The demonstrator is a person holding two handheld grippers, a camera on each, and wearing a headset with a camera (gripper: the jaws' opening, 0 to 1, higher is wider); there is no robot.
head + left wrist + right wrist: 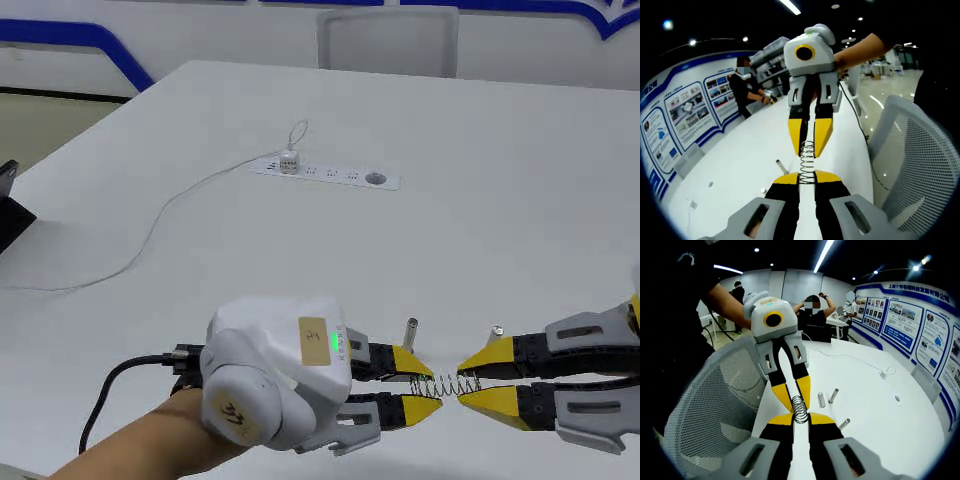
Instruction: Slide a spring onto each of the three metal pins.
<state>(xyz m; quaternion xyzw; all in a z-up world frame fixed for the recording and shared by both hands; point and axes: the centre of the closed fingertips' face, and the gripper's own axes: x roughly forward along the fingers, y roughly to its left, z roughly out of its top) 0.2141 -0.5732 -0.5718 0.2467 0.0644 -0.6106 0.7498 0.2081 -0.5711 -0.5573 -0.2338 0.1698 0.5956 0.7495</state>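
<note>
Over white table [480,240], left gripper [428,386], labelled perhaps "37", pinches spring [450,384]

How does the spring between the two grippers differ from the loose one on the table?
The held spring is off the table, gripped at its ends by the left gripper and right gripper; the loose spring rests free on the table beside a pin. The held spring's coils look spread open; the loose spring's look tighter. Both are bare metal coils, neither on a pin.

The left gripper [432,386] and right gripper [463,381] meet tip to tip, each clamped on one end of a spring [447,384].
</note>
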